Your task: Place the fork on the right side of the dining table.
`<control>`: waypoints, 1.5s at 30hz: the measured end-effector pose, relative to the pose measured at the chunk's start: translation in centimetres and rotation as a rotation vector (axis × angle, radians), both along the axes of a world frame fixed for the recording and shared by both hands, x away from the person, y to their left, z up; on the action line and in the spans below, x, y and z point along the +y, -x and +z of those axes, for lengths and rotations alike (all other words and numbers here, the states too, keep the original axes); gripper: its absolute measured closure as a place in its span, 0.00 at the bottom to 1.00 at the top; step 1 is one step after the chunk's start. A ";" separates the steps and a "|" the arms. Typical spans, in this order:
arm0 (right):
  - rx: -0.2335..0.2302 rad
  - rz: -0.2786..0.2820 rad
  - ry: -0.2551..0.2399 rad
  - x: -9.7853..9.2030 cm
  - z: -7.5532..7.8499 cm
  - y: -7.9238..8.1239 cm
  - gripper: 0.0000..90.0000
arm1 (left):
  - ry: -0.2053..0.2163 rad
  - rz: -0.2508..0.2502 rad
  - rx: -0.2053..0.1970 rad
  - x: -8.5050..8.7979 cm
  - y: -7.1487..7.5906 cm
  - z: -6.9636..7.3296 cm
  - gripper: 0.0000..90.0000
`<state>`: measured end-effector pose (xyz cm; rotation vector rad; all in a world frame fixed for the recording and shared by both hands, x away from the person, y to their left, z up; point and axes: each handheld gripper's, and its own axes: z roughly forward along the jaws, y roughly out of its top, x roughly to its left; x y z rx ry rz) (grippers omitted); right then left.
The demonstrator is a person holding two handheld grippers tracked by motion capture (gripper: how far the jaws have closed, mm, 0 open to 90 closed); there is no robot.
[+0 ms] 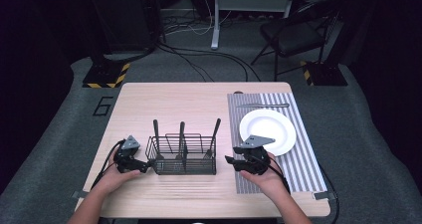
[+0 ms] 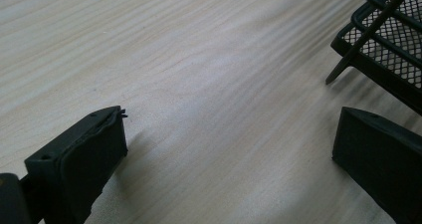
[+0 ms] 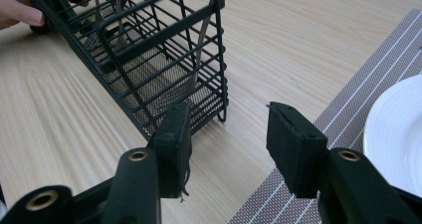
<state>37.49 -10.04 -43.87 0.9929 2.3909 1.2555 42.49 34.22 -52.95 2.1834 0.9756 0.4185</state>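
— High view: where is the wire caddy (image 1: 183, 157) sitting?
— Between both hands on the table (image 1: 149, 104); three utensils (image 1: 214, 134) are standing upright in it, handles pointing up.
— Which claw is lying nearer?
— The left gripper (image 1: 143, 166) is almost touching its end; the right gripper (image 1: 230, 161) is waiting just beside the other; both are gaping, holding nothing.

One wire caddy (image 1: 184, 157), three dark-handled utensils (image 1: 181, 134) standing in it, one white plate (image 1: 267, 131), one striped placemat (image 1: 298, 169), perhaps one knife (image 1: 262, 105) beyond the plate, two grippers (image 1: 133, 160).
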 end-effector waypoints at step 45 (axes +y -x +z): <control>0.000 0.002 -0.042 2.1 6.7 -4.3 0.69 | 0.000 0.000 0.000 0.0 0.0 0.0 0.00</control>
